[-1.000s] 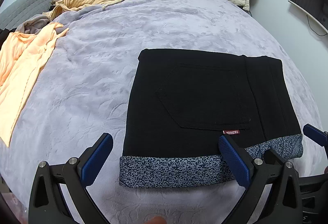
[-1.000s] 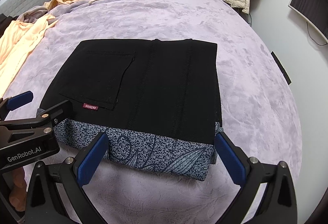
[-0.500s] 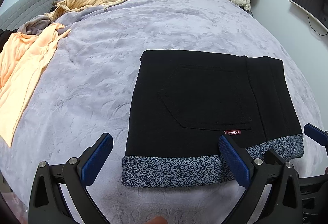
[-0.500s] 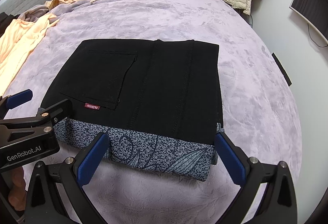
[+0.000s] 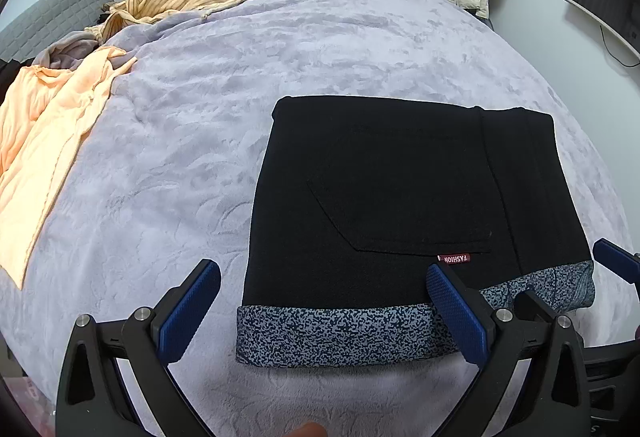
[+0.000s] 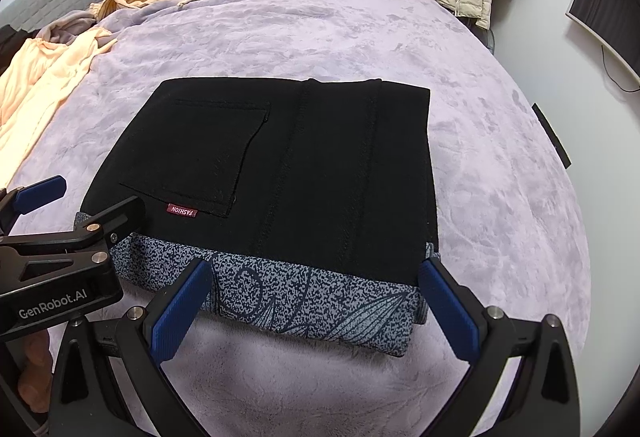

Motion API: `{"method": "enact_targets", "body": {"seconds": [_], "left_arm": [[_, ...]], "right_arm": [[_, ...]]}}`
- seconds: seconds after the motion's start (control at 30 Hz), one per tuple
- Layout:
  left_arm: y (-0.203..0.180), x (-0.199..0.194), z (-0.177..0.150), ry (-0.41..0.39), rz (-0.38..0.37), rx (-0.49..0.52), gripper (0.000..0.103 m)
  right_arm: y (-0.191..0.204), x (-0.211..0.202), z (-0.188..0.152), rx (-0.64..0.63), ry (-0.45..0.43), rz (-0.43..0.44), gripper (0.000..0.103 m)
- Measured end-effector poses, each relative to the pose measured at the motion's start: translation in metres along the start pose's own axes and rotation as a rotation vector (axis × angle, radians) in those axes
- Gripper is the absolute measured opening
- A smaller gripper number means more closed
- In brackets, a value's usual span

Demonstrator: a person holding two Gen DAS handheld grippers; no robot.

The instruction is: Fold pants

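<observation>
Pants (image 5: 400,197) lie folded into a flat black rectangle on the bed (image 5: 320,49), right of centre, patterned lining band along the near edge. I judge them soft, limp and fairly thick in stacked layers. Left tongs (image 5: 324,313) and right tongs (image 6: 316,301) hover spread apart, holding nothing. I would pinch the near corners.

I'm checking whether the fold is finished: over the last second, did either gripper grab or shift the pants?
Nothing was taken hold of or let go. The folded black pants lie flat on the bed, patterned band toward the cameras, in the same place throughout. Both the left gripper and the right gripper stay open and empty just short of the near edge; only the left view drifts slightly.
</observation>
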State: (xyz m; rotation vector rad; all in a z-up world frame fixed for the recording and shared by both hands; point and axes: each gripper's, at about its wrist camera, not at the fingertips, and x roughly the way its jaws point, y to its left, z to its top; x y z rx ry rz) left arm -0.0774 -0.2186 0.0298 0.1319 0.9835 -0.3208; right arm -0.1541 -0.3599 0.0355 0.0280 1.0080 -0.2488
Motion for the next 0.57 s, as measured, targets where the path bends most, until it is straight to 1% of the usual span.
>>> {"method": "enact_targets", "body": {"seconds": [0.23,0.3,0.4,0.5,0.57], "left_arm": [[-0.002,0.002,0.001,0.006,-0.008,-0.004,0.103],[-0.004,0.002,0.001,0.002,0.001,0.0,0.103],[-0.005,0.003,0.001,0.009,-0.017,-0.002,0.103],[-0.007,0.001,0.002,0.002,-0.015,-0.01,0.103],[-0.011,0.001,0.003,0.006,-0.014,0.002,0.103]], "right_arm": [[-0.003,0.002,0.001,-0.003,-0.001,0.003,0.103],[-0.003,0.002,0.001,-0.004,-0.004,0.001,0.103],[-0.004,0.001,0.001,-0.007,-0.009,0.004,0.103],[-0.005,0.0,0.0,-0.004,-0.012,0.005,0.103],[-0.013,-0.003,-0.002,-0.008,-0.022,0.003,0.103]]}}
